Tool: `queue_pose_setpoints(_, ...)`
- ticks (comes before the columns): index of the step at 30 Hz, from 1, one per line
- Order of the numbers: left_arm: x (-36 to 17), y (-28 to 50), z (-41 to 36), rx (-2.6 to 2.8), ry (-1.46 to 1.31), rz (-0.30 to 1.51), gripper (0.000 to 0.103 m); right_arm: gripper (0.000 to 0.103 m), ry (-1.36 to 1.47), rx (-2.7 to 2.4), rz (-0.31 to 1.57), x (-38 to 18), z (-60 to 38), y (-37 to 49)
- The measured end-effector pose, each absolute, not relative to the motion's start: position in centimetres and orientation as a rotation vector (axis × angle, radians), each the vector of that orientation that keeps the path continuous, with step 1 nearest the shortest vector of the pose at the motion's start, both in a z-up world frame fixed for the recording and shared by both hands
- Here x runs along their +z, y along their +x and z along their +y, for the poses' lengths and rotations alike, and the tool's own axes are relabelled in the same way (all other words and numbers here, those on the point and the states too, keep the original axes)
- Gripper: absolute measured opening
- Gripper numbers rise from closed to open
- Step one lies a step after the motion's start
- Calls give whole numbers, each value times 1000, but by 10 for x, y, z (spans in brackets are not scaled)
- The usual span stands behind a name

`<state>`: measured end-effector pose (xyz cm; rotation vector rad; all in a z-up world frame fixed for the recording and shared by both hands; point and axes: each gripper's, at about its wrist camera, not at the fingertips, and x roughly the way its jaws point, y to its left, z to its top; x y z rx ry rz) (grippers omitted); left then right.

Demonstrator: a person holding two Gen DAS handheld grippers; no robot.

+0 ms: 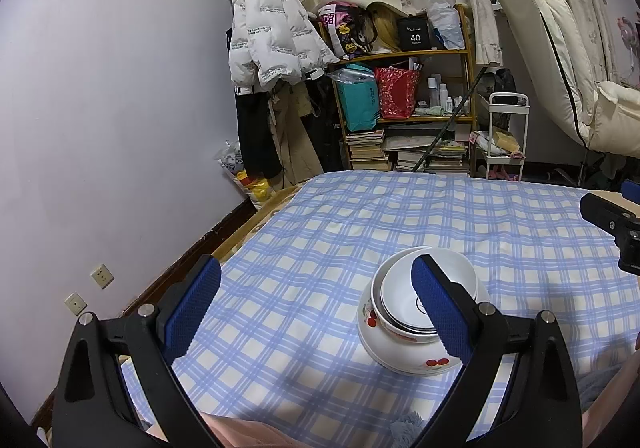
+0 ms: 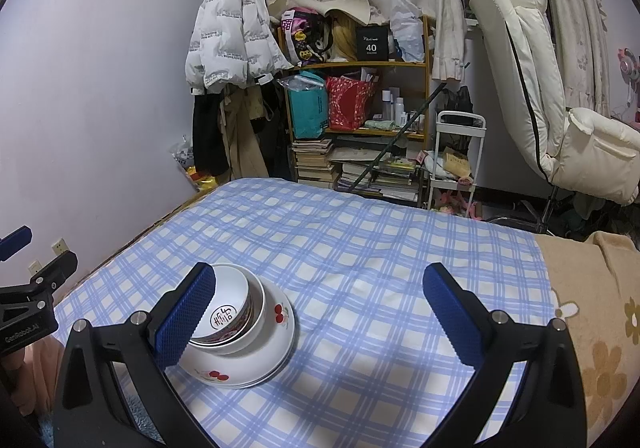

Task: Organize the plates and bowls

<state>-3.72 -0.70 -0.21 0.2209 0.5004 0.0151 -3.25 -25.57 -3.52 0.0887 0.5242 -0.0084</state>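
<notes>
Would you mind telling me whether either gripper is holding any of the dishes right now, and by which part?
Nothing is held. The left gripper and right gripper are both open, and the stack of bowls rests on the checked cloth.

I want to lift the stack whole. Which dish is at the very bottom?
The widest dish, the cherry-printed plate, lies under the two nested bowls on the checked cloth.

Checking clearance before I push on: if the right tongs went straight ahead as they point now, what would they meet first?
Probably only the checked bedspread. The right tongs stand open, and the stacked bowls and plates sit off by the left finger, outside the line, though depth is unclear.
</notes>
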Motion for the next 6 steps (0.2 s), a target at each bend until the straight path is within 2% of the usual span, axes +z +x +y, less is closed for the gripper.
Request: queue_pose_setpoints(6,-2,-36,-5,14,217,501,95,103,89,-10,525,-35,-257,-34)
